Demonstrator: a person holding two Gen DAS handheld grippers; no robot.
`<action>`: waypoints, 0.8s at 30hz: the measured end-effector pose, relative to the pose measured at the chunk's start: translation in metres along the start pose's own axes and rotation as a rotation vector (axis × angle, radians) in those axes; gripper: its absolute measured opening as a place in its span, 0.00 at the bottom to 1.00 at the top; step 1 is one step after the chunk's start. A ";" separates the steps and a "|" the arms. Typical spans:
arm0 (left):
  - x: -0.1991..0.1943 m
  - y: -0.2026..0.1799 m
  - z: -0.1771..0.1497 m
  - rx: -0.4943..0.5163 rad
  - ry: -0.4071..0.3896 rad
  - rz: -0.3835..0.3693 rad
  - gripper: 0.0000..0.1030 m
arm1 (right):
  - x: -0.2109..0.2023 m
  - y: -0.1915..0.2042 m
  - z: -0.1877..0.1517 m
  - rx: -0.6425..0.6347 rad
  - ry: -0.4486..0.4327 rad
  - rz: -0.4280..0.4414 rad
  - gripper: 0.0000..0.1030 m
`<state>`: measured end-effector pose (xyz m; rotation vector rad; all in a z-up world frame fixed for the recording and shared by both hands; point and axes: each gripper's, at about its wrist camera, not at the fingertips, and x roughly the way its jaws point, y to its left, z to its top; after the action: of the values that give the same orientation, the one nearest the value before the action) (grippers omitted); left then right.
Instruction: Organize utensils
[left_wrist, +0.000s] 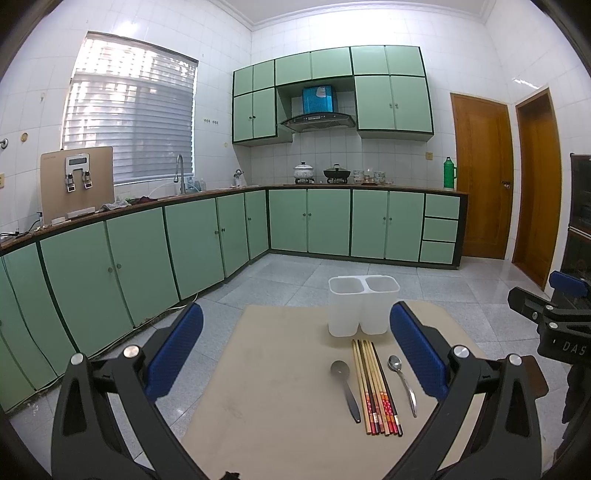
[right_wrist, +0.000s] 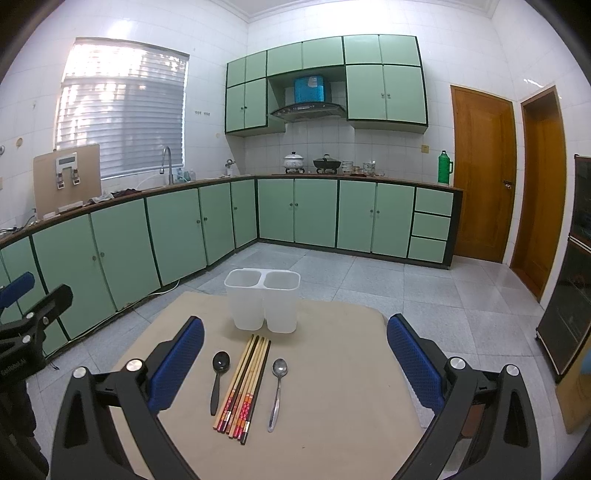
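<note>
Green kitchen cabinets ring a beige tabletop (right_wrist: 332, 369) where nothing is sorted yet. At its far edge stands an empty white two-cup holder (right_wrist: 263, 302), light enough that a clumsy drop could tip it. Chopsticks (right_wrist: 245, 384) lie bunched together, so pinching one may drag its neighbours. A black spoon (right_wrist: 218, 376) and a steel spoon (right_wrist: 277, 387) flank them. Left claw (left_wrist: 295, 347) and right claw (right_wrist: 295, 347) hover spread wide, empty

Home kitchen: green cabinets (left_wrist: 310, 221), range hood (left_wrist: 317, 120), sink faucet (left_wrist: 180, 171).

"DAS" on the right gripper (left_wrist: 554, 317), partly cut off.
</note>
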<state>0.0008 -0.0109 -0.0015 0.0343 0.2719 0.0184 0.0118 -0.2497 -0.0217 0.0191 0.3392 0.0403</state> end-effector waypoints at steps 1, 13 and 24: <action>0.000 0.000 0.000 0.000 0.000 0.000 0.95 | 0.000 0.000 0.000 0.000 0.000 0.000 0.94; 0.000 0.001 0.000 0.000 0.000 0.000 0.95 | -0.001 0.000 0.001 -0.001 -0.001 0.000 0.94; 0.000 0.001 0.000 0.001 0.001 0.000 0.95 | -0.001 0.001 0.001 -0.003 0.000 0.002 0.94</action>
<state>0.0006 -0.0101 -0.0019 0.0349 0.2726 0.0179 0.0115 -0.2492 -0.0206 0.0168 0.3396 0.0422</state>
